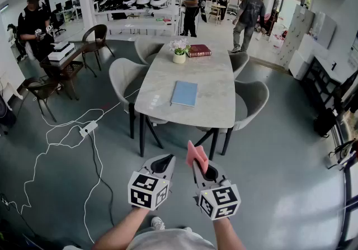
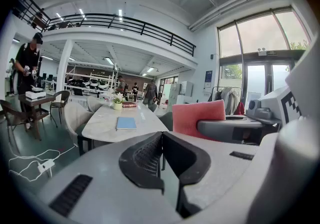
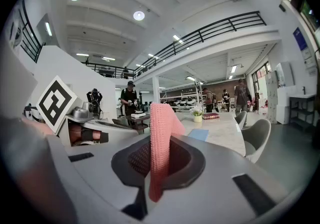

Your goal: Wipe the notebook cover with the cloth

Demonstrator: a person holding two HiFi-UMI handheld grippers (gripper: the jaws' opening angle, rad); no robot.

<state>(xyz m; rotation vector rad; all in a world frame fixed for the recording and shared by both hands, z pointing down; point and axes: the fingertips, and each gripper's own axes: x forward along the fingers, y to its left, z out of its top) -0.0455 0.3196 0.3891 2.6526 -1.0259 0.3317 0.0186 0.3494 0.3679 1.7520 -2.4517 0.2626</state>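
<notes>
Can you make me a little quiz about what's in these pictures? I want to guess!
1. True or false: the blue notebook lies flat on the table.
2. What does the right gripper hold? A: a pink cloth. B: a pen. C: nothing.
3. Fill in the word: beside the white flower pot lies a dark red ___.

Key: 1 true; 2 A; 3 book.

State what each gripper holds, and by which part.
The right gripper grips the pink cloth near one end; the left gripper holds nothing, jaws together.
</notes>
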